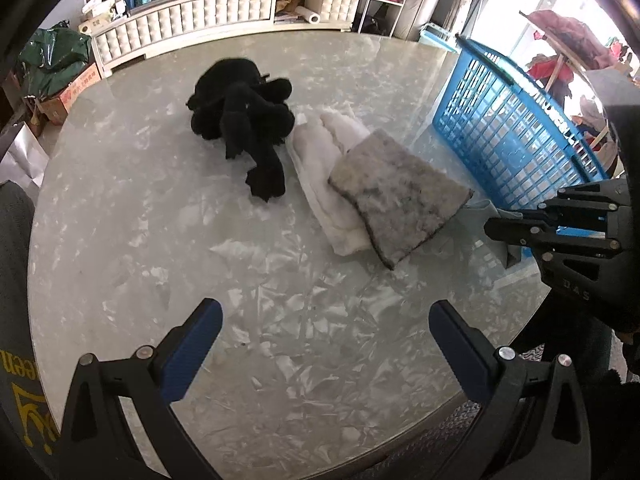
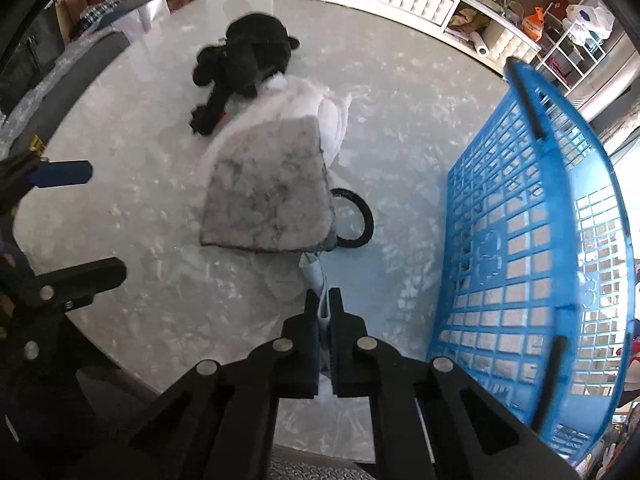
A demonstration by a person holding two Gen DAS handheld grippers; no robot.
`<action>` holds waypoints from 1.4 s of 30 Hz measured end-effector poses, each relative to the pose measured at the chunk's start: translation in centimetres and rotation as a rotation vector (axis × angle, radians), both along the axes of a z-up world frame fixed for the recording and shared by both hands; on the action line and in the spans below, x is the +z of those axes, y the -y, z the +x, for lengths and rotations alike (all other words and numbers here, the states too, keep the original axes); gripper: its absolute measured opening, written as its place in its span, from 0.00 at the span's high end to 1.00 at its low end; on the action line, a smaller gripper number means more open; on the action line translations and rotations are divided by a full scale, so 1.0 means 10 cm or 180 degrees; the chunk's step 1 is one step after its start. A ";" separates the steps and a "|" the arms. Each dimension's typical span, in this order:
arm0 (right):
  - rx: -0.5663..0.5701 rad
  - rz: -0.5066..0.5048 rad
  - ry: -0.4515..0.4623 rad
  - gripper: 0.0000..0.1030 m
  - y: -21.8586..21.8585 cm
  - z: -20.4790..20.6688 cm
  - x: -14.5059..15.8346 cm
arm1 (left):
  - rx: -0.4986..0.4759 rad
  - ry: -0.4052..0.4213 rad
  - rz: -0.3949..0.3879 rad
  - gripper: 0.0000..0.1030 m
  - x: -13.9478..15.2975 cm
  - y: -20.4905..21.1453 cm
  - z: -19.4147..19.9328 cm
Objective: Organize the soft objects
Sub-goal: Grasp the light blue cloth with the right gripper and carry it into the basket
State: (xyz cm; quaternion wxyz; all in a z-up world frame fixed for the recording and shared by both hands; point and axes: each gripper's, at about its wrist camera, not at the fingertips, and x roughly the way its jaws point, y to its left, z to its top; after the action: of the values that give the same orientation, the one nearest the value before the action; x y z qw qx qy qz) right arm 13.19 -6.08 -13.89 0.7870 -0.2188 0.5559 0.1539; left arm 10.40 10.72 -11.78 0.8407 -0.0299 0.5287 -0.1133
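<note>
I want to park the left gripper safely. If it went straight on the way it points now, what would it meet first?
Probably bare table: the open left gripper aims steeply down at empty marbled surface. The grey cloth lies farther off, though depth is uncertain.

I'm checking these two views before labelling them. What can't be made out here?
- Pale cloth pinched in the right tool: what it is; the grey pad covers its far end in both views.
- Black ring: partly under the pad.
- Basket contents: cut off in the left view, blurred mesh in the right.
</note>
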 end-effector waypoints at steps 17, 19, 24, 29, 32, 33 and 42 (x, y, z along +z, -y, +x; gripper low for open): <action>0.0111 0.0470 0.0216 0.97 0.08 -0.18 0.78 | -0.0021 0.0145 -0.0045 0.00 0.32 0.05 0.15; 0.0108 0.0512 0.0275 0.97 0.12 -0.18 0.85 | -0.0034 0.0148 -0.0035 0.00 0.34 0.08 0.16; 0.0083 0.0585 0.0471 0.97 0.28 -0.17 1.14 | -0.0058 0.0134 -0.0002 0.00 0.37 0.16 0.23; 0.0018 0.0616 0.0672 0.97 0.51 -0.12 1.38 | -0.0078 0.0014 0.0012 0.00 0.32 0.26 0.36; -0.0070 0.0614 0.0753 0.97 0.67 -0.05 1.44 | -0.0075 -0.0041 0.0036 0.00 0.26 0.32 0.45; -0.0120 0.0596 0.0771 0.97 0.75 -0.01 1.44 | -0.0074 -0.0056 0.0049 0.00 0.24 0.34 0.48; -0.0341 0.0421 0.0748 0.97 1.11 0.23 1.25 | -0.0082 -0.0218 0.0143 0.00 0.00 0.44 0.71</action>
State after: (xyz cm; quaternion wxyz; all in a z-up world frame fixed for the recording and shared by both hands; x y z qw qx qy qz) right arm 15.48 -17.21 -1.37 0.8665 -0.1529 0.4595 0.1213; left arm 17.45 6.28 -11.74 0.8210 -0.0081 0.5600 -0.1112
